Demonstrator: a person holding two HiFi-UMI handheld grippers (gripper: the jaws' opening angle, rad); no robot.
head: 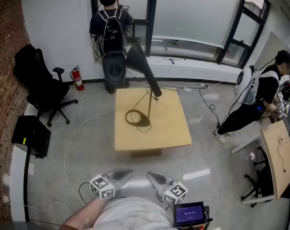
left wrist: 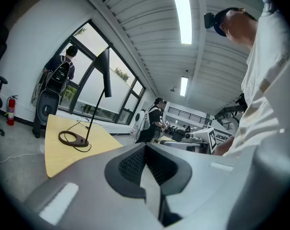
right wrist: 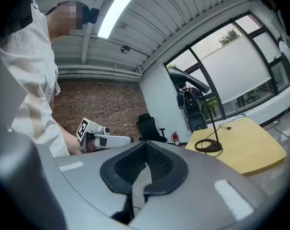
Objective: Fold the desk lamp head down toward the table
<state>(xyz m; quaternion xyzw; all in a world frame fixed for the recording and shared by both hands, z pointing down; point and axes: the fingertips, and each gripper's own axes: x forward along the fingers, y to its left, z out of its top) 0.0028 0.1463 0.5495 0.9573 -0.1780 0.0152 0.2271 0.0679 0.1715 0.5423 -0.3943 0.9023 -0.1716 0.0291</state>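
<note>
A: Biggest thing first: where is everything?

B: 1 square wooden surface (head: 176, 133) sits in the middle of the floor. On it stands 1 desk lamp (head: 150, 99), left of centre. The lamp is upright and not yet folded, well apart from me

A: How is it built?

B: 3 parts. 1 long dark cone head (head: 141, 63) is raised high and slanted. 1 thin stem (head: 149, 105) carries it. 1 open ring base (head: 137, 119) lies flat on the wood

A: How do you expect it to handle?

B: Top-heavy, I judge. The head is large against that slim stem, and the ring base looks light. A push on the head could tip the lamp or slide it across the smooth wood. The stem may flex a little, and the joint is probably stiff. The shell of the head looks smooth, so it could slip

A: Where would you take hold?

B: On the narrow end of the head, just above the joint, where jaws can close round it. The wide end looks too broad. I would press the ring base down with the other tool

A: And the tools?

B: 2 of them. The left tongs (head: 127, 174) and the right tongs (head: 150, 176) are both low by my waist, well short of the surface. Each has its jaws closed pad to pad, with nothing between them. They would have to open before any grasp
</note>
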